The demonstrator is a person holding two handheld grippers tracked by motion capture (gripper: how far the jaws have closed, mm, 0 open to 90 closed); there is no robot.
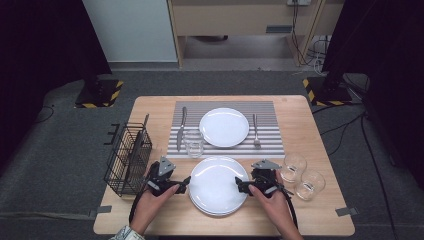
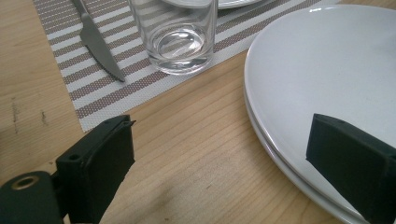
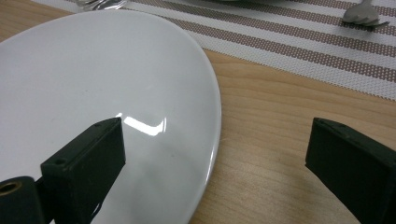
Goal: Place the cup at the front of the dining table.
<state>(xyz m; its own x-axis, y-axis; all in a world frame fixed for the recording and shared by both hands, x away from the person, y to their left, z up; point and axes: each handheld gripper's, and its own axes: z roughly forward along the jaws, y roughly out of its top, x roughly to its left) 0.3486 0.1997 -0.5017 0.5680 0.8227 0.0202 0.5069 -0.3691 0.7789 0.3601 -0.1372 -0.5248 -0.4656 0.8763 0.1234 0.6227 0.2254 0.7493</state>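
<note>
1. Plates first: the stack of white plates [image 1: 216, 185] sits at the lower centre of the high view, on the bare wood of the table [image 1: 320, 220], just below the striped placemat [image 1: 270, 112]. In the left gripper view you can see at least two rims, one on the other.

2. Your left gripper [image 1: 186, 183] stands at the stack's left edge and your right gripper [image 1: 240, 186] at its right edge, so the stack lies between them and each is about equally near its own side.

3. Both sets of jaws are spread wide and hold nothing. In the left gripper view one jaw hangs over the wood at the lower left of the frame, the other over the plate at the lower right, so the rim runs up through the gap. In the right gripper view it is mirrored: the lower left jaw is over the plate, the lower right one over the wood.

4. The relation that matters: each rim edge lies straight ahead inside the open gap, one jaw over the plate and one outside it. Whether any jaw already touches the plate cannot be told.

5. A round plate has no long axis, so I judge the two grips should stay opposite each other across the middle.

6. Mind the upright glass [image 2: 173, 35] at the top of the left gripper view, standing on the placemat's corner near the stack, with the knife [image 2: 95, 39] beside it.
</note>
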